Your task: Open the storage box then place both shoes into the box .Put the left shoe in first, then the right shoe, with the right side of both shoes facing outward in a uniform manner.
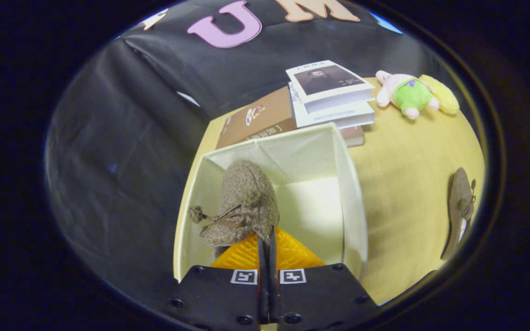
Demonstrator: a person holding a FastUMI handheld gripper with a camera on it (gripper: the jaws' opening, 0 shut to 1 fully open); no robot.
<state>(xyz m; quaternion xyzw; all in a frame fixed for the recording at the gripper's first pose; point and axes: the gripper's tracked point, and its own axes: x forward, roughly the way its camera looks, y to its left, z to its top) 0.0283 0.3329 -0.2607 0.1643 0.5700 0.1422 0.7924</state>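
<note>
A white fabric storage box [348, 184] stands open on the yellow table [407, 151], just ahead of the fingers. A fuzzy brown shoe [246, 197] with a pompom lace is inside the box along its left wall, toe pointing away from me. My gripper [266, 236] is above the box's near side, its fingers pressed together on the heel edge of this shoe. The second brown shoe [459, 207] lies on its side on the table, well to the right of the box. The box floor to the right of the held shoe is bare.
Beyond the box lie a brown book [256, 124] and a stack of white books [329, 96]. A plush toy [412, 94] in pink, green and yellow lies at the far right of the table. The booth's black cloth wall hangs to the left and behind.
</note>
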